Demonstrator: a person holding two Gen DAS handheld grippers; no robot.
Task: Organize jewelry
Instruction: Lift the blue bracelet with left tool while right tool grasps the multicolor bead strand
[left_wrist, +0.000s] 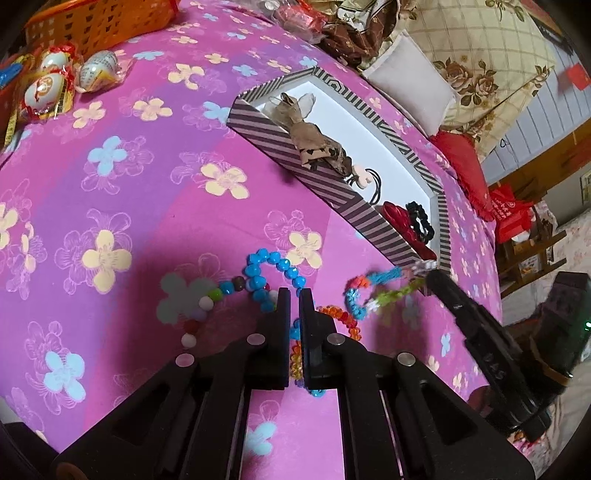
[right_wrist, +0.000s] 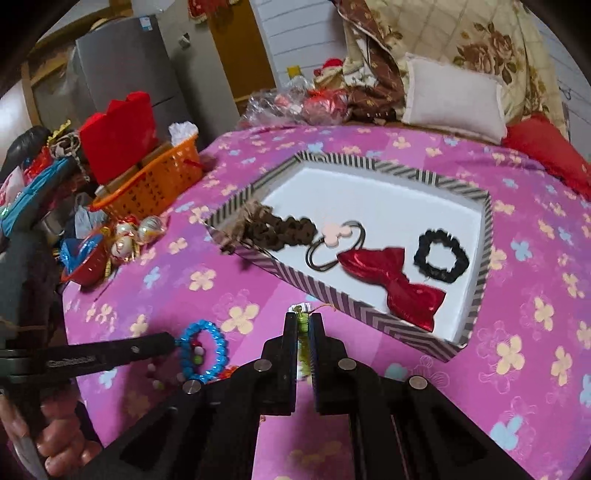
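Observation:
A striped tray (right_wrist: 332, 295) with a white floor holds a brown scrunchie (right_wrist: 284, 229), a pink-flower hair tie (right_wrist: 334, 232), a red bow (right_wrist: 399, 284) and a black scrunchie (right_wrist: 439, 254). My right gripper (right_wrist: 303, 317) is shut on a green woven bracelet (right_wrist: 303, 325), lifted near the tray's near wall; in the left wrist view the bracelet (left_wrist: 373, 295) hangs from it. My left gripper (left_wrist: 294, 295) is shut on a bead bracelet, blue beads (left_wrist: 273, 266) and orange beads (left_wrist: 340, 317) around its fingers on the cloth.
The pink flowered cloth (right_wrist: 258, 454) covers the table. An orange basket (right_wrist: 155, 184), wrapped eggs (right_wrist: 136, 232) and clutter stand at the left. Pillows (right_wrist: 454, 92) and a red cushion (right_wrist: 546, 147) lie behind the tray.

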